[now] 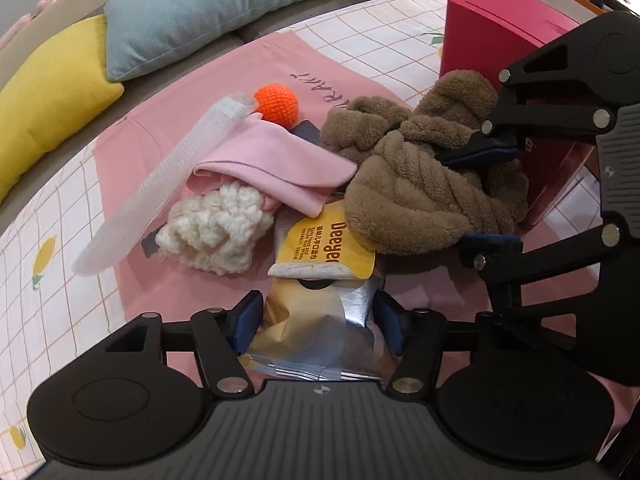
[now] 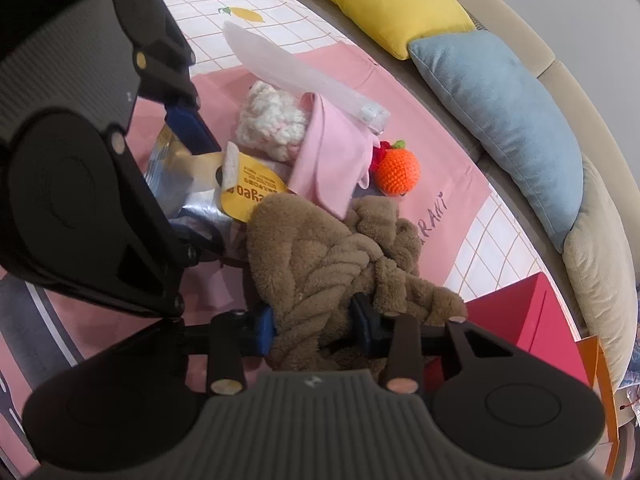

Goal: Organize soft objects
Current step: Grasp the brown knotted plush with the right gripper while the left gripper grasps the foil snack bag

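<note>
My left gripper (image 1: 320,322) has its blue pads pressed into both sides of the silver and yellow foil packet (image 1: 316,304), so its jaws are clamped on that packet at the near edge of the pile. My right gripper (image 2: 316,326) is closed on the brown plush towel (image 2: 320,256), with fuzzy folds bulging out past both pads (the towel fills most of that wrist view). In the left wrist view the towel sits to the right of the packet, partly overlapping its yellow label, in front of the red box (image 1: 492,28). Farther left lie the pink cloth (image 1: 276,164), the cream knitted piece (image 1: 216,232) beneath its edge, the clear bubble-wrap strip (image 1: 160,188) and, farther off, the orange crochet ball (image 1: 277,103). All of it rests on the pink checked bedsheet (image 1: 68,216), with the yellow cushion (image 1: 48,92) and blue cushion (image 1: 208,8) along the far side.
</note>
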`<action>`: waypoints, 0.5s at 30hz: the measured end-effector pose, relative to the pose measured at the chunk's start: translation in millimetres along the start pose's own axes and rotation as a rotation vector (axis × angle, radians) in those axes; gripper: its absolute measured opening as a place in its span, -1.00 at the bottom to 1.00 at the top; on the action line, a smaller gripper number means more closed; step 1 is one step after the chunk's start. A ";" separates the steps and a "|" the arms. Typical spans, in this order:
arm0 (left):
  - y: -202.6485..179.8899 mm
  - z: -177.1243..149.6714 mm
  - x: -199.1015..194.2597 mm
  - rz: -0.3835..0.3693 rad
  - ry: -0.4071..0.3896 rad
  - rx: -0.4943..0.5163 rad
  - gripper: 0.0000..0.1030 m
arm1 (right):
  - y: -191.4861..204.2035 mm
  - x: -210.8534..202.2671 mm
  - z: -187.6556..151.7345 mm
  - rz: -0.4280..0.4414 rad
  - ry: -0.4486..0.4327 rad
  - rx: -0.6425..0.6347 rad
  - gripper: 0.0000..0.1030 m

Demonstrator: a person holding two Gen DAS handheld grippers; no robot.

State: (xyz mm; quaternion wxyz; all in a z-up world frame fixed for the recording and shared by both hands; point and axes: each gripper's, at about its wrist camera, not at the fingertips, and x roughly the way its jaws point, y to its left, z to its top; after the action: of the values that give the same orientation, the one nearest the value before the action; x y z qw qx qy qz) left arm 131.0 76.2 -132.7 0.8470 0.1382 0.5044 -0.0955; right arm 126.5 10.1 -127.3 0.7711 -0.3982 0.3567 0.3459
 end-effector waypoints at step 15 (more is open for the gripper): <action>-1.9 -30.9 -44.6 -0.013 -0.012 -0.279 -0.13 | -11.2 -50.9 10.9 0.045 -0.039 0.206 -0.45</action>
State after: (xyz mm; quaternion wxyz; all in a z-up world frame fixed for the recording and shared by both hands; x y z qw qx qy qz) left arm 83.7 85.6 -107.7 0.8603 0.0151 0.5086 -0.0310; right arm 112.9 1.9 -76.5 0.8069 -0.3019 0.3839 0.3323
